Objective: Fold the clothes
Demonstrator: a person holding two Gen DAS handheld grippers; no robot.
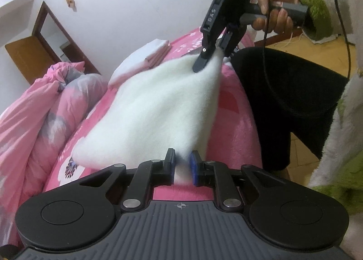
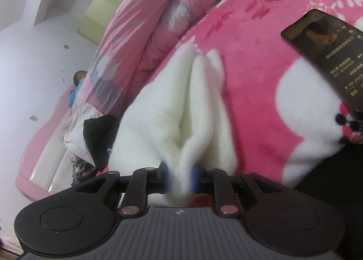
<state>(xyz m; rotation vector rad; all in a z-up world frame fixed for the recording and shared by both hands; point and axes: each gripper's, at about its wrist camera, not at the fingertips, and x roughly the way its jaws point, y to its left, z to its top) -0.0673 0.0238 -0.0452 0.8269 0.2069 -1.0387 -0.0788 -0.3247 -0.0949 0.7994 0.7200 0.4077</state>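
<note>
White fleece garment (image 1: 154, 110) hangs stretched above the pink bed (image 1: 233, 128), pinched at opposite ends by your left gripper (image 1: 183, 164) & right gripper (image 1: 209, 59). Risk: thick pile slips from either pinch, or dropping cloth sweeps the phone (image 2: 326, 55) nearby.

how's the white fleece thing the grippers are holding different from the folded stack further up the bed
The white fleece garment is fluffy and hangs lifted between the left gripper and right gripper, each shut on an edge; the folded stack looks smooth and lies flat, untouched. The garment is all white; the stack shows white over pink layers. Both are over the pink blanket.
</note>
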